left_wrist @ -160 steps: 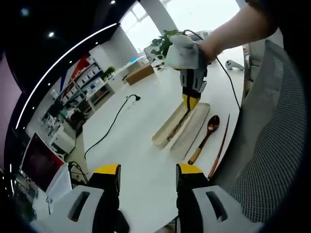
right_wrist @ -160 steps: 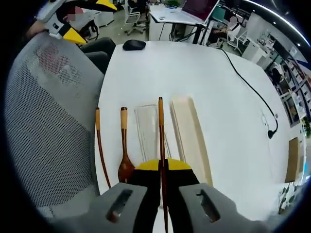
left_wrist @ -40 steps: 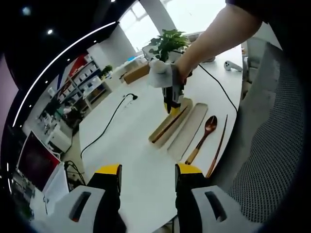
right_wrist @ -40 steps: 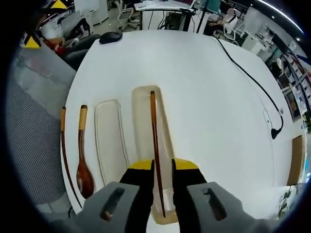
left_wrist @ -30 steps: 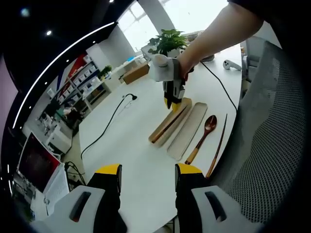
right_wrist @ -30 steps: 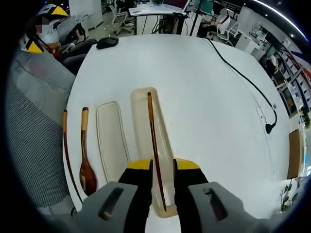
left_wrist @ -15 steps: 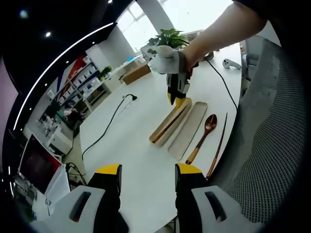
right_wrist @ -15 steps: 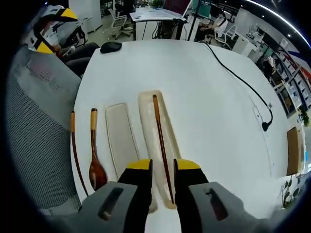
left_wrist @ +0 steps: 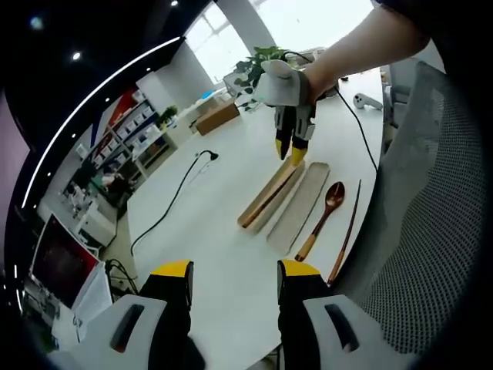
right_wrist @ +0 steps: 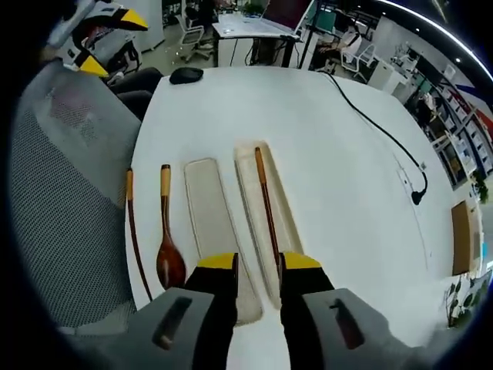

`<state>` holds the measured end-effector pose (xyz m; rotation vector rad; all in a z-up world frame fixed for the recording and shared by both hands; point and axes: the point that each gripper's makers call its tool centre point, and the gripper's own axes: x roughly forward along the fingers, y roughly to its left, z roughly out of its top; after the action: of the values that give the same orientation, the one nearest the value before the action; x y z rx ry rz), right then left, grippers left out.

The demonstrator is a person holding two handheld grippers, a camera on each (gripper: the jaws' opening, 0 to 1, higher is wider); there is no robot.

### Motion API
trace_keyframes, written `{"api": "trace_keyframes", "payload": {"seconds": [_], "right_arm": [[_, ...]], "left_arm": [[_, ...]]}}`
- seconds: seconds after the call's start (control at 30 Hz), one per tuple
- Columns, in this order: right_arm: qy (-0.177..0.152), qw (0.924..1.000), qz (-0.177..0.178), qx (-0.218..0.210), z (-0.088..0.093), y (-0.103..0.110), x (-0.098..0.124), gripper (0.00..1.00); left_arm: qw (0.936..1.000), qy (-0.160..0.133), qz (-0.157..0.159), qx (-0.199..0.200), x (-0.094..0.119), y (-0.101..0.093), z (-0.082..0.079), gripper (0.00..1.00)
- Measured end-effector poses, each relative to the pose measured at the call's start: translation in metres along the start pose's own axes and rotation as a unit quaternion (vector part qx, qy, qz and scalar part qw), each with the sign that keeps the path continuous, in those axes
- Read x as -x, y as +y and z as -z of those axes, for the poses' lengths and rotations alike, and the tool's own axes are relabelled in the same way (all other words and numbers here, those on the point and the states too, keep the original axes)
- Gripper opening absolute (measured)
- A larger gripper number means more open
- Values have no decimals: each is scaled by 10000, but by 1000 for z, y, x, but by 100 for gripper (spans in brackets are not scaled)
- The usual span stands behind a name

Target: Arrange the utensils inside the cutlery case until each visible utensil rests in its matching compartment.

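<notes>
Two beige case trays lie side by side on the white table. One dark wooden chopstick [right_wrist: 266,202] rests lengthwise in the tray [right_wrist: 291,223] on the right. The other tray [right_wrist: 209,223] has nothing in it. To its left, on the bare table, lie a wooden spoon [right_wrist: 167,250] and a second chopstick [right_wrist: 135,231]. My right gripper [right_wrist: 258,266] hovers open above the near end of the trays, holding nothing; in the left gripper view it [left_wrist: 289,154] hangs over their far end. My left gripper [left_wrist: 235,271] is open and stays well back from the trays.
A grey mesh chair back [right_wrist: 69,193] rises along the table edge beside the loose chopstick. A black mouse [right_wrist: 186,75] and a black cable [right_wrist: 377,127] lie farther off on the table. A potted plant [left_wrist: 254,69] stands beyond the trays.
My right gripper, shut on the chopstick 5.3 s ago, has let it go in the tray and lifted away. Left gripper unchanged.
</notes>
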<state>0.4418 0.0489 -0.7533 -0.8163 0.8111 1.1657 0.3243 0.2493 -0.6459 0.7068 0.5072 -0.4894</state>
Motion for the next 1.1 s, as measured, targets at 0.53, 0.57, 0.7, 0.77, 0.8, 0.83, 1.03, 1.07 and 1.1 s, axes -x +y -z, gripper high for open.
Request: {"api": "trace_keyframes", "payload": {"seconds": [0.53, 0.57, 0.7, 0.77, 0.8, 0.83, 1.03, 1.07, 1.1], "right_arm": [[-164, 9996, -231, -18, 2, 34, 6, 22], [-144, 9995, -266, 16, 3, 36, 6, 21], [-138, 9989, -449, 17, 5, 48, 4, 22], [-93, 9984, -547, 51, 7, 55, 2, 22], [-50, 9983, -570, 101, 9, 59, 1, 21], [-37, 9982, -592, 121, 9, 61, 1, 21], [-23, 9965, -810, 186, 9, 78, -1, 20], [-14, 9962, -848, 200, 9, 81, -1, 20], [-5, 9960, -871, 221, 9, 84, -2, 20]], "left_arm": [[10000, -3, 3, -21, 1, -1, -1, 44], [10000, -3, -1, -20, 1, -1, -1, 44], [10000, -13, -18, -15, 1, 0, -1, 44], [10000, -14, -22, -15, 1, 0, -1, 44], [10000, -16, -26, -15, 1, 0, -1, 44], [10000, -16, -30, -13, 1, 0, -1, 44], [10000, -34, -51, -11, 1, 1, -1, 44], [10000, -32, -42, -2, 1, 1, -1, 44], [10000, -21, -37, -11, 1, 0, -1, 44]]}}
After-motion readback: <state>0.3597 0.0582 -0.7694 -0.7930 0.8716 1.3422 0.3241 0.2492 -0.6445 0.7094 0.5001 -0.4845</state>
